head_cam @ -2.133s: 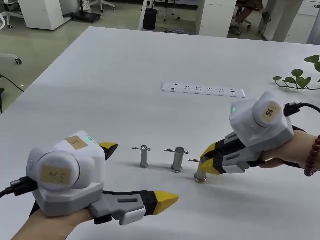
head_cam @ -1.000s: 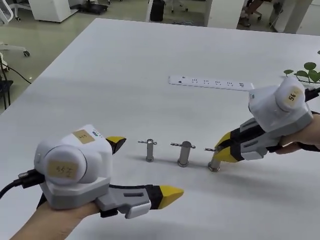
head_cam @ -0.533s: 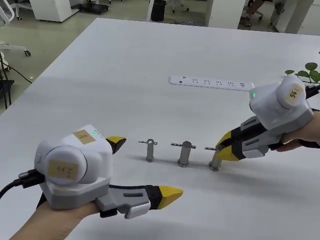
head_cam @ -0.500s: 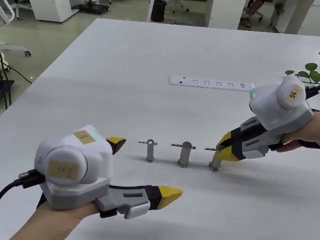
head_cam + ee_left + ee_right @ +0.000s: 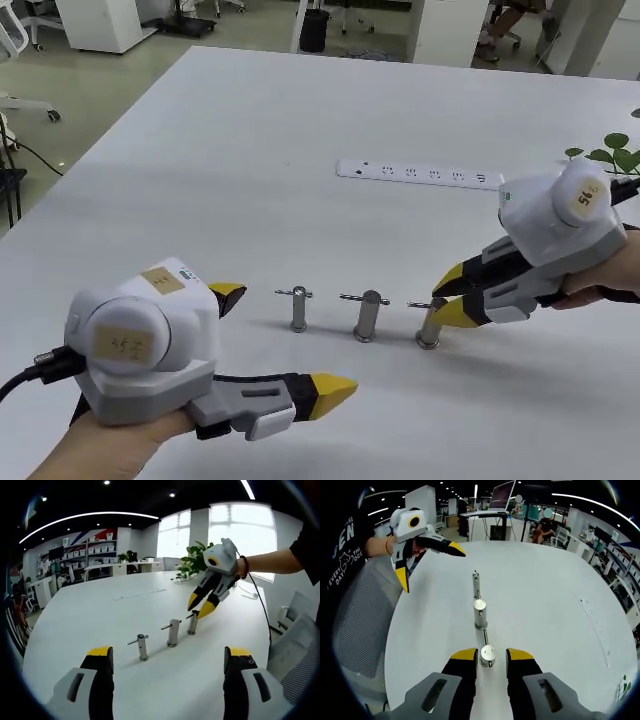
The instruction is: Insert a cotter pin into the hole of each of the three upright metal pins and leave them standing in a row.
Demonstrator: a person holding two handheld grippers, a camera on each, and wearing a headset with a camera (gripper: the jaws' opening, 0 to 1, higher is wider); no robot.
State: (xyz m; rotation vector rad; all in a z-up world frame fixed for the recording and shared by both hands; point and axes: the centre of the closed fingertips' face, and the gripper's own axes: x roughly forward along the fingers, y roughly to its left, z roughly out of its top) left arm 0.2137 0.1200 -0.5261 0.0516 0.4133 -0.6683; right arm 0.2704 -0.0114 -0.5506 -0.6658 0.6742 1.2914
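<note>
Three upright metal pins stand in a row on the white table: the left pin (image 5: pixel 298 309), the middle pin (image 5: pixel 367 316) and the right pin (image 5: pixel 429 323). Each has a thin cotter pin sticking out sideways near its top. My right gripper (image 5: pixel 443 297) is open, its yellow jaws straddling the right pin (image 5: pixel 488 654) with small gaps on both sides. The middle pin (image 5: pixel 480 611) stands just beyond it. My left gripper (image 5: pixel 280 340) is open and holds nothing, in front of and left of the row. The same row shows ahead of the left gripper (image 5: pixel 169 655), starting at the left pin (image 5: pixel 143 647).
A white power strip (image 5: pixel 420 174) lies farther back on the table (image 5: pixel 200 180). A green plant (image 5: pixel 610 155) sits at the right edge. Office desks and chairs stand beyond the table's far edge.
My right gripper's jaws have parted slightly around the right pin. The head view has shifted a little; the left gripper stays where it was.
</note>
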